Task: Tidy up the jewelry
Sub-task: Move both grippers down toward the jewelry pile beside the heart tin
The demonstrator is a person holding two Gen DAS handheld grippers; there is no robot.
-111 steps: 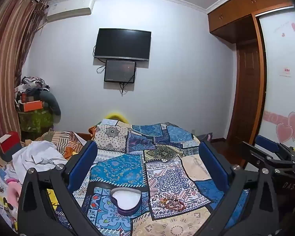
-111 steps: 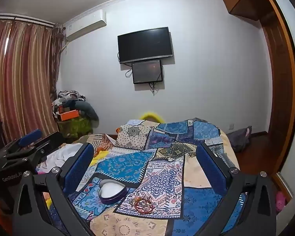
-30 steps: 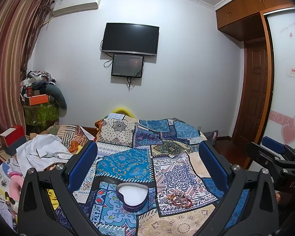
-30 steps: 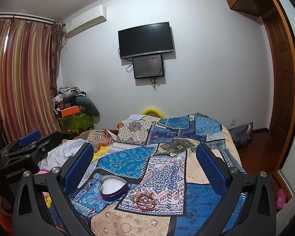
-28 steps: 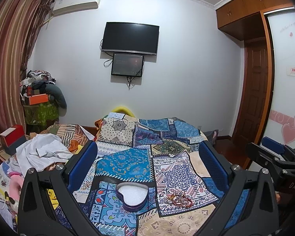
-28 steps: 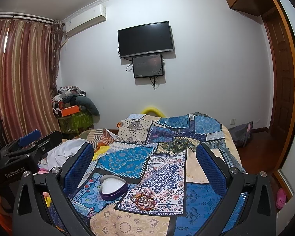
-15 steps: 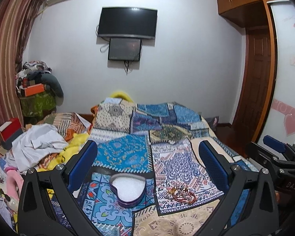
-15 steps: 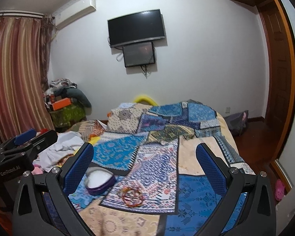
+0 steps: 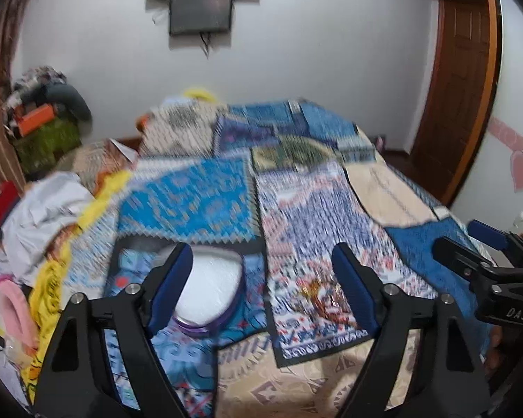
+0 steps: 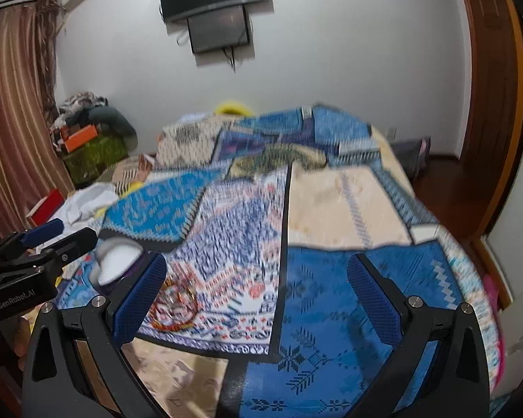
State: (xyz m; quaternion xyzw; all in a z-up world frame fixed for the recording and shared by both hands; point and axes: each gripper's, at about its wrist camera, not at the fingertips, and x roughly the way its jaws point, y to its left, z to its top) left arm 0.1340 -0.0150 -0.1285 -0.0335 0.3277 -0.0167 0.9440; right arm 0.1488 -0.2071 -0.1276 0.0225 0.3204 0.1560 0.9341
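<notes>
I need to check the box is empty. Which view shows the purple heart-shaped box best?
The left wrist view: the purple heart-shaped box shows its white inside, though blurred and partly behind a finger. The right wrist view catches only part at the left.

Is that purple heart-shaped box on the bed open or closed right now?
Open. The heart-shaped box has no lid on it; its white lining shows inside the purple rim. The jewelry lies beside it on the bedspread.
</notes>
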